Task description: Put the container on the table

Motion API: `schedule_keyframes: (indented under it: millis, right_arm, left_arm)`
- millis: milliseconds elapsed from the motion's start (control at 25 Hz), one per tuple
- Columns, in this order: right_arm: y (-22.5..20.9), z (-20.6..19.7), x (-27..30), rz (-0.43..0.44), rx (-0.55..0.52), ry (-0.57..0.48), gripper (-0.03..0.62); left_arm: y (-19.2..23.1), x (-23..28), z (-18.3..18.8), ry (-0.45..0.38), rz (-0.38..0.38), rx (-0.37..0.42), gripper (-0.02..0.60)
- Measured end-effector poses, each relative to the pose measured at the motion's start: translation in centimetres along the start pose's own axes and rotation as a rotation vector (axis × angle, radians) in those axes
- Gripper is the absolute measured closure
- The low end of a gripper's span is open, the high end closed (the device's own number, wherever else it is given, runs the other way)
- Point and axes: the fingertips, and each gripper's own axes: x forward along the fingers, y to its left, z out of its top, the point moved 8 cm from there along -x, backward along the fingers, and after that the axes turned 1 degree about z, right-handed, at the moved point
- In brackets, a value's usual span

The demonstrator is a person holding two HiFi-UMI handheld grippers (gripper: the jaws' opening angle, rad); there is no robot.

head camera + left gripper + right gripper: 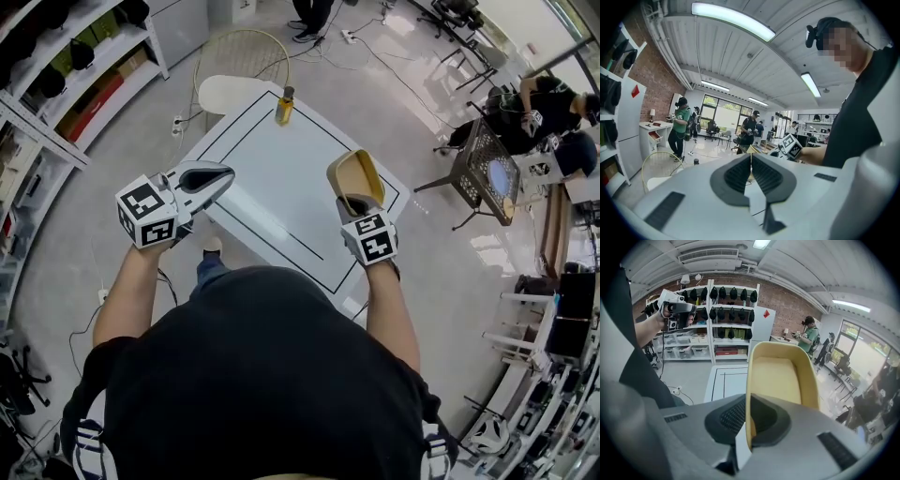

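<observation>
A tan, open-topped container (355, 178) hangs above the right part of the white table (272, 178), with my right gripper (356, 208) shut on its rim. In the right gripper view the container (780, 380) fills the middle, its wall pinched between the jaws, mouth turned toward the camera. My left gripper (223, 177) is held over the table's left edge, jaws pressed together with nothing between them. The left gripper (751, 171) also shows in its own view with its pads meeting.
A small yellow bottle with a dark cap (284, 107) stands at the table's far edge. A white round chair (230, 92) is behind the table. Shelves (66, 75) line the left wall. Black tape outlines a rectangle on the table. People work at the right.
</observation>
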Motion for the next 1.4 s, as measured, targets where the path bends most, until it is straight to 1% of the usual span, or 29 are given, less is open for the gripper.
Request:
schedule_keyframes:
  millis: [880,1400]
  right_arm:
    - [-2.1,3.9,2.6,-0.076,0.121,-0.002,0.586]
    - [-3.8,5.7,3.3,-0.121,0.162,-0.006,0.586]
  left_arm:
    - [8.3,2.4,3.1,0.03,-0.126,0.021,0.572]
    - [12.0,4.5,5.1,0.034,-0.181,0.043,0.572]
